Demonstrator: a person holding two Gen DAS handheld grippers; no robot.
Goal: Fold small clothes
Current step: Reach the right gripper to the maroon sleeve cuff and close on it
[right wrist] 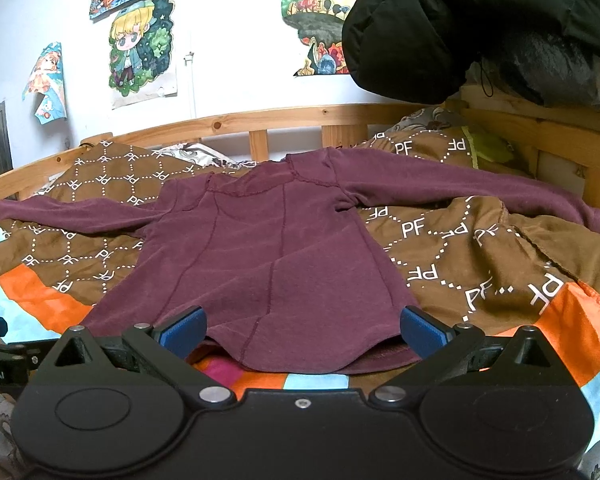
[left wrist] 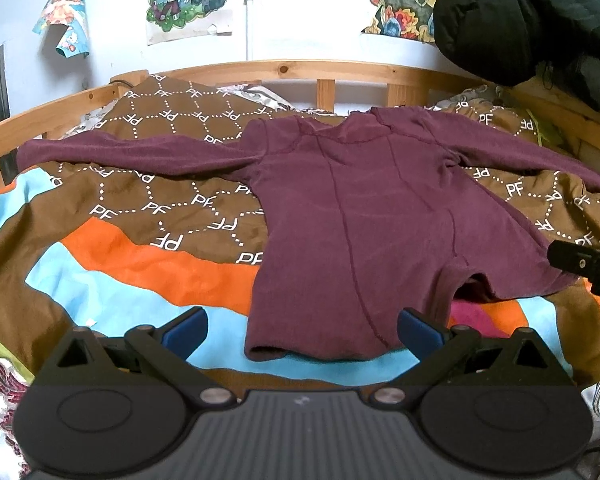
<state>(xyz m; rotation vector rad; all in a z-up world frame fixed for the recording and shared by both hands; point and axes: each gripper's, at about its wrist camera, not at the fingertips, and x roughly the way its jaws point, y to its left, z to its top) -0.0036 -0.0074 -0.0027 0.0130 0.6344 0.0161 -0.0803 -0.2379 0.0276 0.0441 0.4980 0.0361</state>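
I have the maroon top lying spread flat on the bed's patterned blanket, sleeves out to both sides, hem nearest me. My left tongs and right tongs both gape wide at that hem, holding nothing. I judge the soft, rumpled blanket could get pinched along with the hem, dragging the fold crooked.

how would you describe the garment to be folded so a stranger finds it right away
Look at the wooden-framed bed covered by a brown blanket with white PF lettering and orange and blue stripes. Spread flat on it lies the maroon long-sleeved top, sleeves stretched out sideways. It is the only plain, single-colour fabric on the patterned blanket.
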